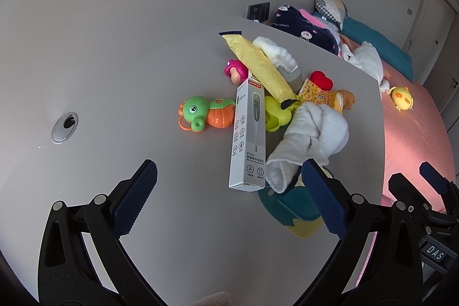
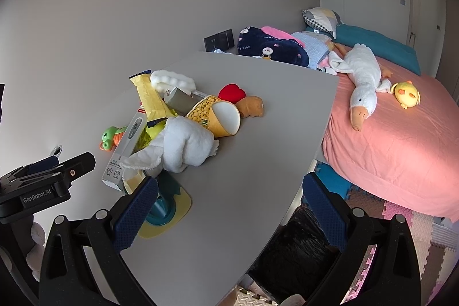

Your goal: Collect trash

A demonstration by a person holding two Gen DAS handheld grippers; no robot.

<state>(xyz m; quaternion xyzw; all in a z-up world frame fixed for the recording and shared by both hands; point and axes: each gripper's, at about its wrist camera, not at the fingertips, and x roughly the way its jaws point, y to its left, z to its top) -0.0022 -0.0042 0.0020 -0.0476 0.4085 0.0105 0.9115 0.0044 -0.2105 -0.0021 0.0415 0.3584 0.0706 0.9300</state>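
Left gripper [image 1: 228, 198] spread wide, nothing between the pads; it hangs over the grey table [image 1: 114, 105]. Straight ahead of its fingers: white thermometer box [image 1: 249, 134], near end lying between the two tips but clear of both. Resting on the box's far end, a long yellow wrapper [image 1: 259, 68], tilted. Just ahead of the right finger a knotted white cloth [image 1: 309, 134] lies over a teal-and-yellow bib [image 1: 289, 208]; that finger overlaps the bib in this view, contact not clear. Ahead left of the box, a green and orange toy [image 1: 205, 115]; beyond it a pink toy [image 1: 236, 70].

Open tabletop to the left, only a cable grommet [image 1: 64, 126] there.

Right gripper [image 2: 229, 210] likewise released, empty, straddling the table's near right edge. Below its right finger, off the table, a black trash bag [image 2: 295, 248]. The pile sits ahead left; a yellow paper cup [image 2: 218, 113] lies on its side. Bare tabletop directly ahead. Pink bed [image 2: 401, 139] to the right.
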